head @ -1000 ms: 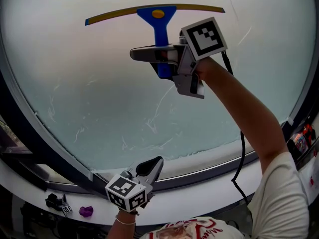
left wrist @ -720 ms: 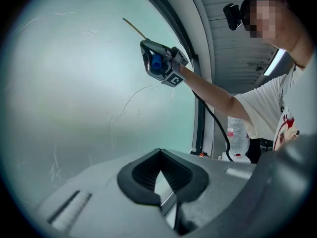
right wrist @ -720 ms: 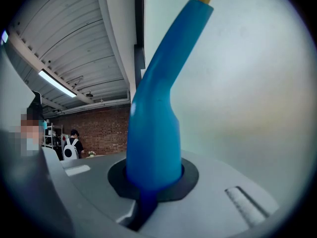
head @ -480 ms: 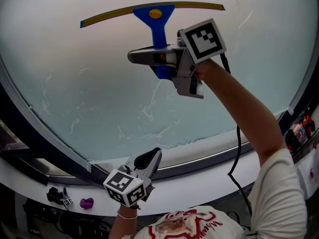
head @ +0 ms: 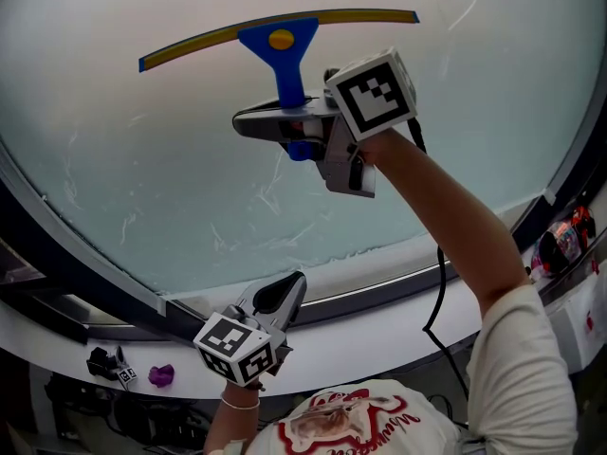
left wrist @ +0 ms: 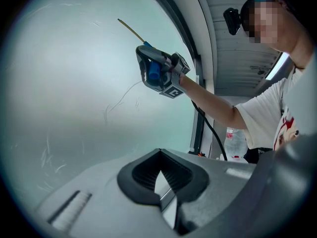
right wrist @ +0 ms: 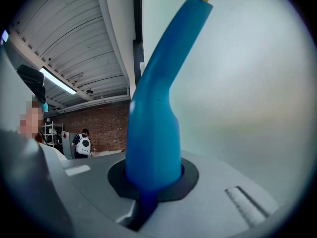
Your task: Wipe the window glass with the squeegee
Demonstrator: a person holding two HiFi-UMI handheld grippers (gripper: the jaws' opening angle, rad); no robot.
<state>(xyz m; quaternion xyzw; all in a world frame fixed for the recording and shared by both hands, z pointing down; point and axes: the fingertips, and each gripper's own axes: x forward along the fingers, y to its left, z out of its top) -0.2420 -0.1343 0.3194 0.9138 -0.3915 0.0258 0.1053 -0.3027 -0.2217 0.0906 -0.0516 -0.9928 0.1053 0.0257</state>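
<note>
**A:** What is the right gripper (head: 285, 121) doing?

**B:** It is clamped on the blue handle of the squeegee (head: 280, 44). The right gripper view shows the handle rising straight out of the closed pads (right wrist: 153, 180) and bending toward the glass (head: 142, 159). The arm is stretched up and the yellow blade lies high on the pane.

**A:** Has anything changed in the last second?

**B:** A little. In the head view the blade has slid leftward, and its left end has dipped, so it now slants more than it did. The gripper has gone the same way with it. The frame and the streaks (head: 266, 197) have also shifted in the picture, so I judge part of that drift is the head turning and not the tool.

**A:** And the left gripper (head: 285, 297)?

**B:** It has hardly moved. It sits low by the sill (head: 398, 311), well apart from the squeegee. Its jaws are pressed together on nothing, as its own view shows (left wrist: 159, 185).

**A:** What does that mean for the job?

**B:** My guess is that a stroke is only getting under way near the top. The streaks lie below the blade, so most of the pane seems still to be wiped. The growing tilt matters too, because a slanted blade may leave a missed wedge at one end unless it is levelled on the pull.
</note>
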